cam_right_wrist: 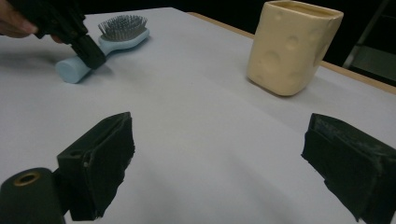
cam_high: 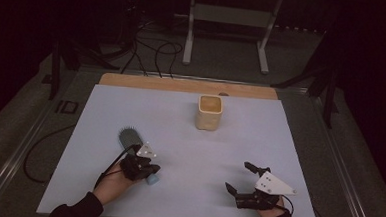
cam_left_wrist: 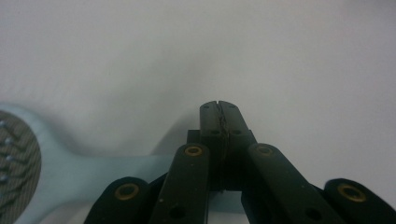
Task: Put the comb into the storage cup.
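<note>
- Hairbrush (cam_high: 130,144) lies flat on the white bench (cam_high: 189,138), bristles up, long axis running from its head on the far side to the handle end nearest the person.
- Left gripper (cam_high: 140,167) sits over the handle; its jaws are pressed together, handle just beside and beneath them.
- Right gripper (cam_high: 241,178): jaws spread wide, holding nothing, well apart from the brush.
- Cream cup (cam_high: 210,112) stands beyond both.

Hairbrush (cam_right_wrist: 108,39): pale blue w/ grey bristle pad. Cup (cam_high: 210,112): cream-yellow, dimpled w/ round hollows like cheese. Counter (cam_high: 188,153): covered in pale lavender-white sheet. Both tools: black.
</note>
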`<state>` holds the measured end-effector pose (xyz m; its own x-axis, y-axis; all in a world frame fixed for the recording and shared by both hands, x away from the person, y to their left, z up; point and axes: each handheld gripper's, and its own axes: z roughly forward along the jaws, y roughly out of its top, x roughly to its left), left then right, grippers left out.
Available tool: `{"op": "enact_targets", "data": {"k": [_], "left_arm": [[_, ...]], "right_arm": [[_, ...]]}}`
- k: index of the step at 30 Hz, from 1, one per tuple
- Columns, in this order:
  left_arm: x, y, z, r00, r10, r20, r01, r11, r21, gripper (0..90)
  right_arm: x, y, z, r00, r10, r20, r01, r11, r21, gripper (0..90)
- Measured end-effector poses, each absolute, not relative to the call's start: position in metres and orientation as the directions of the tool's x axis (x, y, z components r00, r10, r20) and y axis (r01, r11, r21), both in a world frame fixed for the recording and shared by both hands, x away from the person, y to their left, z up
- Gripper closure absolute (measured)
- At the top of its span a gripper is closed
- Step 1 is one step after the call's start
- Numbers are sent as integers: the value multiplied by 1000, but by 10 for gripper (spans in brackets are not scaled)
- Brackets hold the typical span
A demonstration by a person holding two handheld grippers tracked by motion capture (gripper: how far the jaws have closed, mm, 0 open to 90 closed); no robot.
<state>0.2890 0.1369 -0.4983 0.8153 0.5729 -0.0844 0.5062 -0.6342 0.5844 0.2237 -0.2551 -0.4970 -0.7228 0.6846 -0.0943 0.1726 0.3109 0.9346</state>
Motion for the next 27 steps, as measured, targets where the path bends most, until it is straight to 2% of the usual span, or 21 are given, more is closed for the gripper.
{"op": "enact_targets", "data": {"k": [10, 27], "left_arm": [[275, 153, -497, 811, 582, -57, 512, -660, 550, 898], [252, 201, -499, 768, 637, -64, 577, -645, 500, 898]], "right_arm": [[223, -254, -497, -723, 684, -96, 176, 317, 932, 85], [223, -253, -498, -725, 683, -90, 186, 320, 929, 85]]}}
